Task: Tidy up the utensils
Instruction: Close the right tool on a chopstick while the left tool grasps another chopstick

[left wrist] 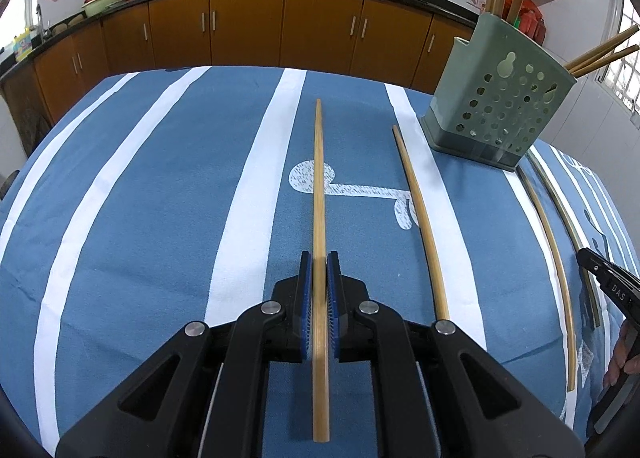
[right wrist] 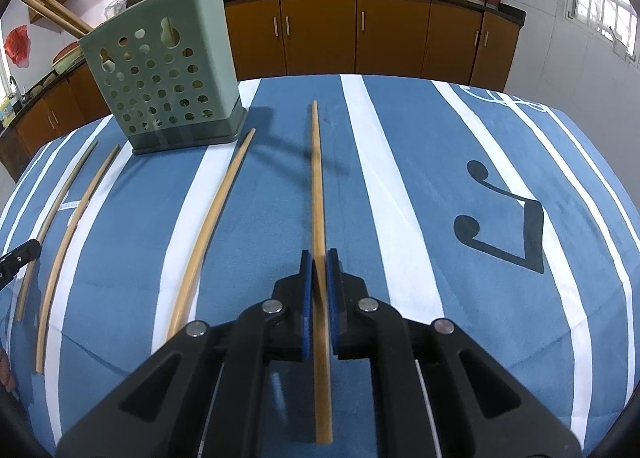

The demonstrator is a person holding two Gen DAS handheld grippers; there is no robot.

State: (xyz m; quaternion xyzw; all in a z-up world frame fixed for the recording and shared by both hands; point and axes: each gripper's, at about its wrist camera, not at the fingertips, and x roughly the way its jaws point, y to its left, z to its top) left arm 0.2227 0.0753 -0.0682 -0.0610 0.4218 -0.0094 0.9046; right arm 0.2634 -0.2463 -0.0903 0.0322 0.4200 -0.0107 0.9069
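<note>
My left gripper (left wrist: 319, 260) is shut on a bamboo chopstick (left wrist: 319, 178) that points away along the blue striped cloth. My right gripper (right wrist: 319, 258) is shut on another bamboo chopstick (right wrist: 317, 178), also pointing away. A green perforated utensil holder (left wrist: 496, 98) stands at the far right in the left wrist view and at the far left in the right wrist view (right wrist: 168, 74), with several chopsticks standing in it. Loose chopsticks lie on the cloth: one (left wrist: 420, 218) right of my left gripper, two more (left wrist: 554, 254) further right; three show in the right wrist view (right wrist: 208, 226).
The table (left wrist: 140, 198) is covered by a blue cloth with white stripes. Kitchen cabinets (left wrist: 248, 26) and a counter with woks run along the back wall. The other gripper's tip shows at the right edge (left wrist: 608, 278) and at the left edge (right wrist: 16, 258).
</note>
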